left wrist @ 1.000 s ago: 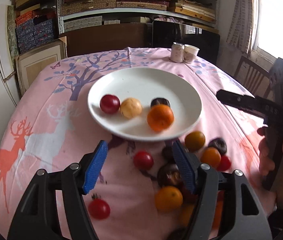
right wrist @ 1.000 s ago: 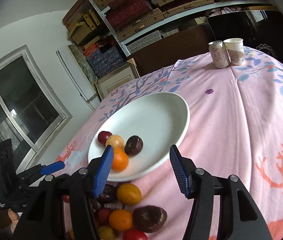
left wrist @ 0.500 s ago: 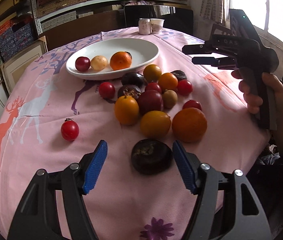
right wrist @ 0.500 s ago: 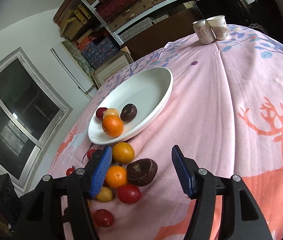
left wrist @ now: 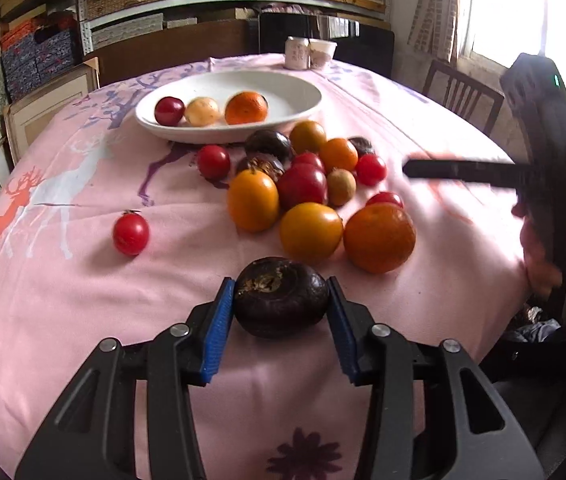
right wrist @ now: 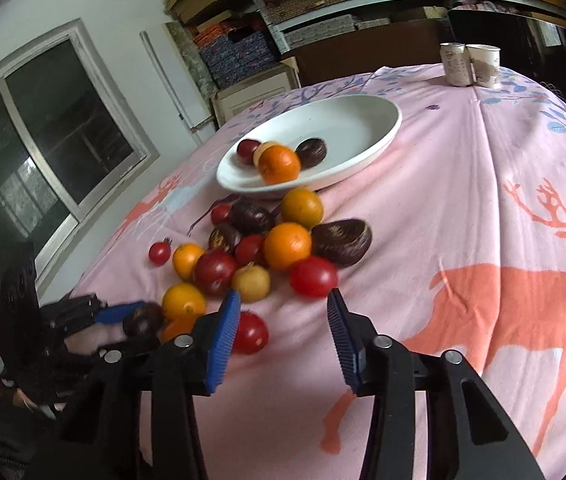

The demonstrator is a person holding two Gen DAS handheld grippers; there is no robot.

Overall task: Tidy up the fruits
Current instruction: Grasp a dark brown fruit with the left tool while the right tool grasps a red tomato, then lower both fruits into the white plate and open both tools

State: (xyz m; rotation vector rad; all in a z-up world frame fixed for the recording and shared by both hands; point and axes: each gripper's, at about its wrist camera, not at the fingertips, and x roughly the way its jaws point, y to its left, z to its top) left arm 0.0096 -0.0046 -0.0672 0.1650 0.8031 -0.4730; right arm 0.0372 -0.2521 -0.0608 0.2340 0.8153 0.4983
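Left gripper (left wrist: 281,300): jaws closing, blue pads touching both sides of a dark purple fruit (left wrist: 281,296) that sits on the pink tablecloth (left wrist: 63,280), just in front of the loose fruit pile (left wrist: 307,184). White plate (left wrist: 299,84), beyond the pile: 4 fruits inside. Right gripper (right wrist: 283,320): jaws closing, nothing between them, a red tomato (right wrist: 251,332) just beside the left pad.

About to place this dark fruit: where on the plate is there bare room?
The white plate is bare across its far half, toward the can. Its near-left end is crowded: red fruit, pale fruit, orange, dark fruit.
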